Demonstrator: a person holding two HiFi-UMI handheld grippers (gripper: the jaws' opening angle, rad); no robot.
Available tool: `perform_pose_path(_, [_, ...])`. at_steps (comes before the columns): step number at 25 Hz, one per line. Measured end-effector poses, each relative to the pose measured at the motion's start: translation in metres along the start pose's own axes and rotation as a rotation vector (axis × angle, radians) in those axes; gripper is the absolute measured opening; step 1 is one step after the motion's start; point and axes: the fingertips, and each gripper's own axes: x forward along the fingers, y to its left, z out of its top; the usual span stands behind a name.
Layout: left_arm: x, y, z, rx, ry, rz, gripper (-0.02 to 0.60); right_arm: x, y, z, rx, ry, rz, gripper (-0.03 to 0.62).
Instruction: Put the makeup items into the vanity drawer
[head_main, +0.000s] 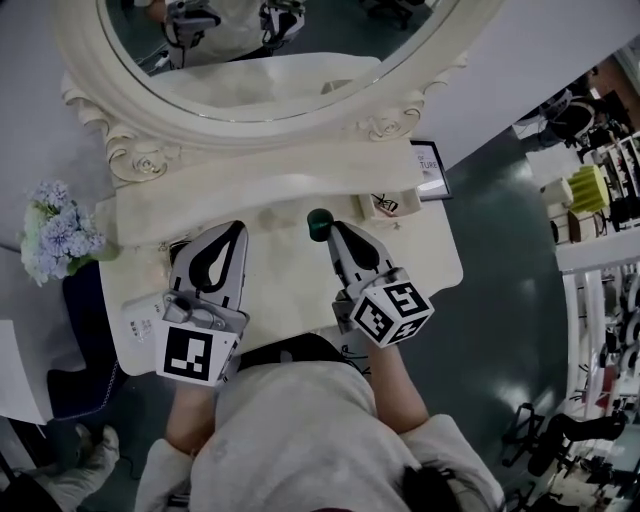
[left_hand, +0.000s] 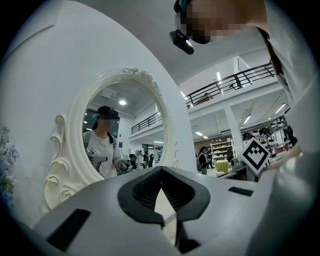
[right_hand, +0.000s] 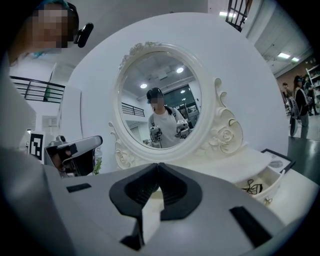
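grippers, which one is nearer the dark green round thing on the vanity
The right gripper: its tips lie right beside the dark green round thing; the left gripper sits well off to its left.

Cream vanity (head_main: 292, 282) (small green item (head_main: 320, 224) atop)

A large open showroom or mall-like hall, not a home: the white vanity (head_main: 425, 255) with its carved oval mirror (right_hand: 160, 95) stands against a bare partition (right_hand: 260, 65). Beyond run stocked shelves (head_main: 600, 190), a mezzanine railing (left_hand: 230, 82), strip lights (right_hand: 283, 55) and passers-by (right_hand: 298, 107)
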Motion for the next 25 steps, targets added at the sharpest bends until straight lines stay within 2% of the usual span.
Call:
perform_pose_path(8, [0.032, -0.034, 0.002, 0.008, 0.003, -0.026, 0.014, -0.031, -0.059, 0.010, 0.021, -0.025, -0.073, 0.028])
perform_pose_path(15, [0.053, -0.057, 0.003, 0.011, 0.006, -0.033, 0.014, -0.047, -0.092, 0.014, 0.034, -0.031, -0.097, 0.028])
perform_pose_path(25, [0.073, -0.077, 0.002, 0.013, 0.016, 0.000, 0.014, -0.052, -0.145, 0.017, 0.022, -0.004, -0.118, 0.028])
